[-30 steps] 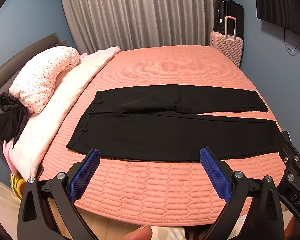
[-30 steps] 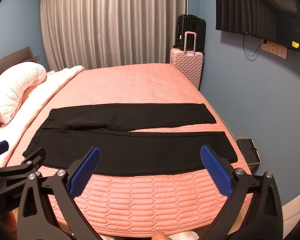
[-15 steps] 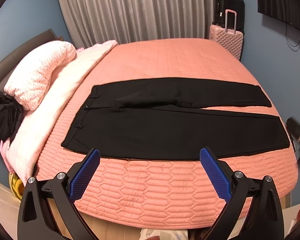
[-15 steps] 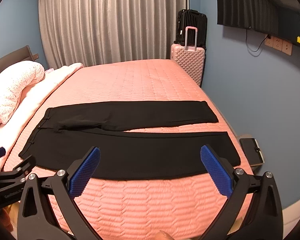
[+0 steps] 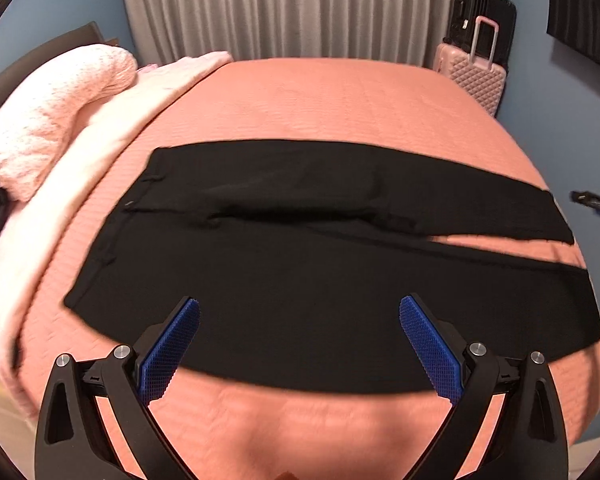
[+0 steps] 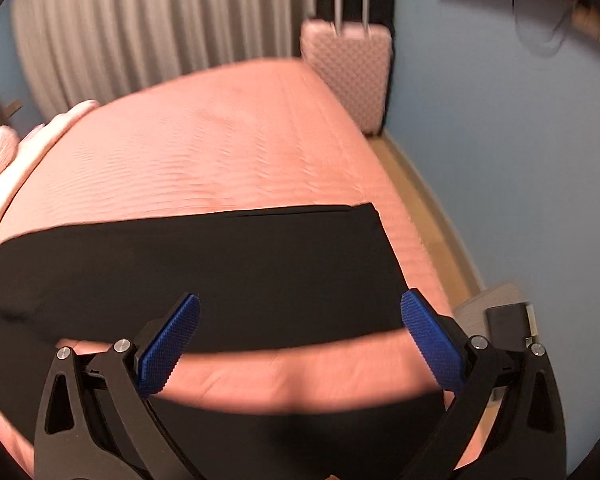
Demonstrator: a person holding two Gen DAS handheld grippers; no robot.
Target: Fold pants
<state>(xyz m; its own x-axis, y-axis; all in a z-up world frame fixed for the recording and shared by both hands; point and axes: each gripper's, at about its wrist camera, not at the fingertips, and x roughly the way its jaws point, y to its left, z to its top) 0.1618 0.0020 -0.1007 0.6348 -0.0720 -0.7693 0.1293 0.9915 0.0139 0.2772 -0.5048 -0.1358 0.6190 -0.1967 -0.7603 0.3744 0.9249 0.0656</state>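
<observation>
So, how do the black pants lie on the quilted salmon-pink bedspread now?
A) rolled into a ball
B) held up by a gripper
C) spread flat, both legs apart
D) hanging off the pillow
C: the black pants lie flat on the quilted salmon-pink bedspread, with bedspread showing between the legs.

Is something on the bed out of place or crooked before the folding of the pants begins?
Nothing stands out. The black pants lie flat on the pink bedspread, legs slightly apart. Both grippers are open.
</observation>
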